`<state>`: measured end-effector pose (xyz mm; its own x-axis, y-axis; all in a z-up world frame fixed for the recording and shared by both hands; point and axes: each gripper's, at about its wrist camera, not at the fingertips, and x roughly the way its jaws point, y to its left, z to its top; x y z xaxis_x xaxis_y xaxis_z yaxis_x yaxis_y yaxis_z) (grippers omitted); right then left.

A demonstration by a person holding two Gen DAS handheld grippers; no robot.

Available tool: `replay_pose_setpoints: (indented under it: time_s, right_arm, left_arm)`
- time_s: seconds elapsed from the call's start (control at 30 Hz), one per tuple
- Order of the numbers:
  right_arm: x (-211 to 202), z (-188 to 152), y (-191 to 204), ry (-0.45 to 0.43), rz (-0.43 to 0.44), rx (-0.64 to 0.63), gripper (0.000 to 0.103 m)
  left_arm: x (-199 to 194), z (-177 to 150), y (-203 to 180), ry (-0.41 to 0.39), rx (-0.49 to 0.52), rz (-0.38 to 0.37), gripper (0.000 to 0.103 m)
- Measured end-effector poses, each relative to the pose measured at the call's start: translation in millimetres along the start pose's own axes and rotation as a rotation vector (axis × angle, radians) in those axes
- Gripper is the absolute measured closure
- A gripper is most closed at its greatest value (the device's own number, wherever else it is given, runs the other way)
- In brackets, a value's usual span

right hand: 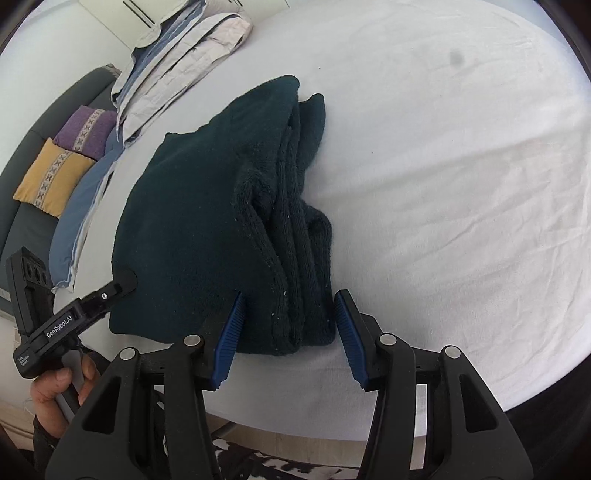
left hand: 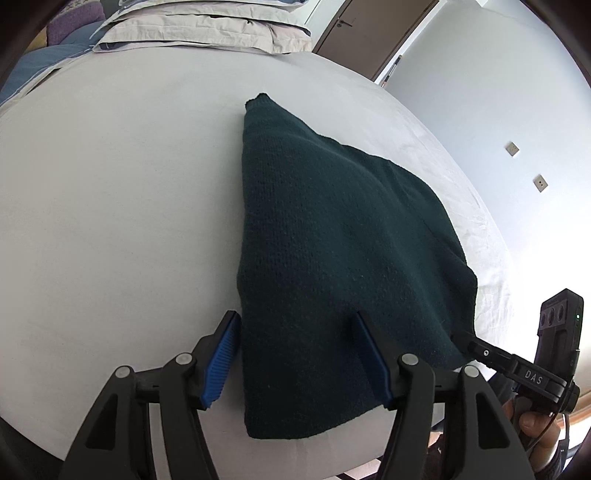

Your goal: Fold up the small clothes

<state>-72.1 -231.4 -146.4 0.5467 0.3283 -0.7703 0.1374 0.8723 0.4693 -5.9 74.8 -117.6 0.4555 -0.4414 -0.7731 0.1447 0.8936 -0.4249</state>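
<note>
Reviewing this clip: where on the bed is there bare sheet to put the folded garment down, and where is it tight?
Bare sheet lies left of the dark green sweater, and more lies right of its stacked folds. It is crowded at the far edge near the folded bedding and around both open grippers, left and right.

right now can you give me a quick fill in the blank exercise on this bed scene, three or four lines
1. The folded garment on the white bed sheet is dark ____ knit.
2. The jaws of both the left gripper and the right gripper are ____.
3. On the sofa beside the yellow cushion lies a ____ one.
4. The garment's stacked fold edges face the ____ gripper.

Missing words: green; open; purple; right
</note>
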Motion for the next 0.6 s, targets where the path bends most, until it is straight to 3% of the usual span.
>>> replay_pose_setpoints:
  time_s: [0.1,0.17,0.33,0.47,0.53,0.6]
  right_arm:
    - [3.3,3.7,-10.4,0.027,0.065,0.038,0.076]
    - [5.7,7.1,-18.9,0.037,0.104,0.069,0.084]
    - [-2.8,13.5,-18.3,0.018,0.111,0.046,0.087]
    - [-11.0,19.9,-15.9,0.022,0.121,0.023,0.087]
    - [2.7,19.7,-25.8,0.07,0.113,0.048,0.086]
    - [9.4,16.0,-39.4,0.061,0.152,0.083,0.086]
  left_arm:
    - [4.3,-3.8,-3.2,0.01,-0.001,0.0,0.051]
    - [6.1,-5.4,-4.4,0.014,-0.012,-0.004,0.058]
    - [3.2,-5.9,-9.2,0.024,-0.047,-0.011,0.065]
    - [3.7,-4.0,-12.4,0.023,-0.043,-0.001,0.065]
    - [9.4,-4.8,-9.2,0.032,-0.052,-0.003,0.063]
    - [9.8,-5.4,-7.2,0.026,-0.053,-0.016,0.063]
